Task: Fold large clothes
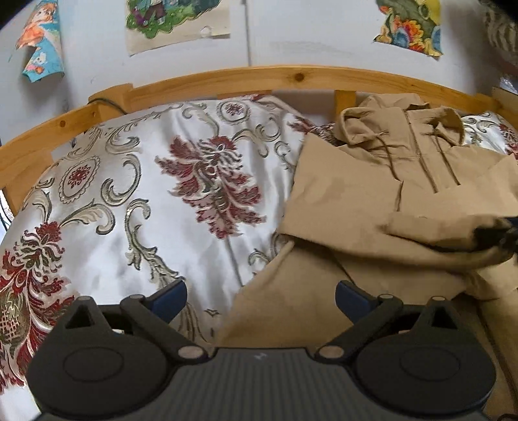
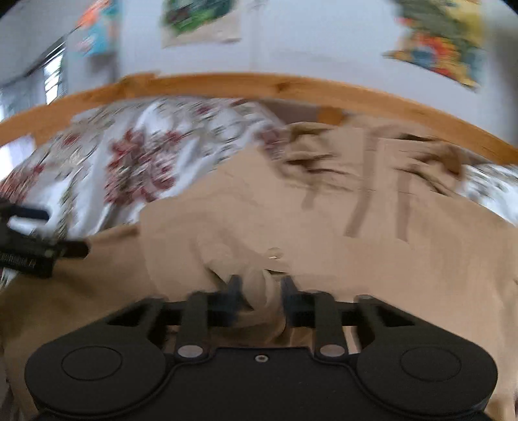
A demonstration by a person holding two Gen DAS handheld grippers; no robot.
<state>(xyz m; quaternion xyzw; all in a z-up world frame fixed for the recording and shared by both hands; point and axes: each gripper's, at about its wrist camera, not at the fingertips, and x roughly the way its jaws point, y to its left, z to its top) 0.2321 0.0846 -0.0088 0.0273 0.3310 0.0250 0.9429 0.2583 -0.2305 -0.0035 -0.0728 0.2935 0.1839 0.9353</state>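
- Hoodie [image 1: 372, 207] lies on the right half of the bed, hood up against the rail [image 1: 259, 76], zip and 2 drawcords facing up. Left half of the quilt [image 1: 145, 181] is bare.
- Right gripper [image 2: 257, 299] – jaws narrowed, with a bunch of tan cloth between the fingers [image 2: 233, 298]. It looks clamped; the view is smeared, so I can't confirm how firm the pinch is.
- Left gripper [image 1: 260, 296] – jaws wide, holding nothing. It hangs over the hoodie's left edge where that meets the quilt; 1 pad [image 1: 351, 296] sits above cloth, the other above quilt.
- From the left view, the right gripper is only a dark blur at the far right, under a lifted fold.
- Step, as I read it: right side drags a sleeve or side panel across the body towards the middle.
- To do it well:
  - keep the pinch on 1 layer's edge, not a wad, or the fold goes lumpy
  - carry it low and flat, and lay it parallel to the zip
  - left should pin or take the near left hem so the body doesn't slide
  - keep the drawcords clear of the fold
- Writing: none readable. Only cartoon posters [image 1: 176, 22] on the wall, no text legible. No label or brand visible on the hoodie.
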